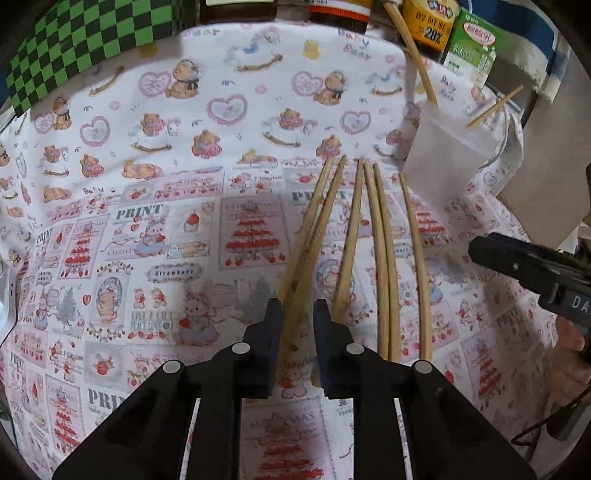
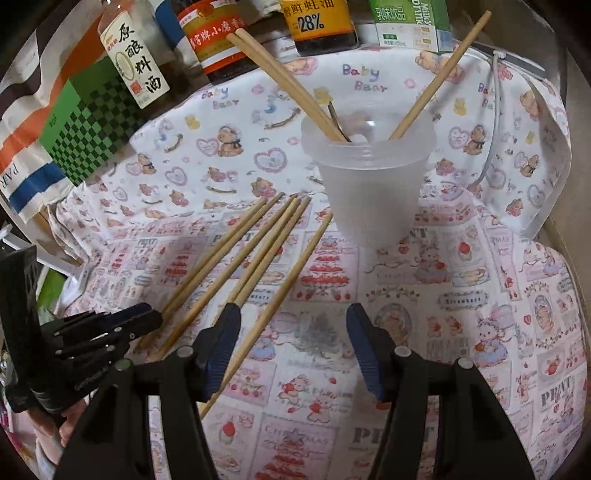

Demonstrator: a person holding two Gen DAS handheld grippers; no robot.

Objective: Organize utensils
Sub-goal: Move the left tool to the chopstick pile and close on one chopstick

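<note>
At about nine o'clock in the right wrist view the left gripper comes in low over the printed cloth; in its own camera the left gripper has its jaws parted by a narrow gap around the butt ends of the leftmost pair of wooden chopsticks, which seem raised a little off the cloth there, though whether the pads actually press the wood I cannot tell; just right of that pair, running from six toward twelve o'clock, four more loose chopsticks lie on the cloth with tips converging near the cup; at about two o'clock stands the frosted plastic cup, upright, with three chopsticks in the cup and what looks like a metal utensil already leaning inside; behind it, toward twelve o'clock, sauce bottles and a green milk carton line the edge; the right gripper hovers with jaws wide apart, holding nothing, its left finger over one loose stick; to do this step well, I judge the left jaws should close squarely on both sticks, lift them level, then tip them tips-down into the cup without knocking it.
</note>
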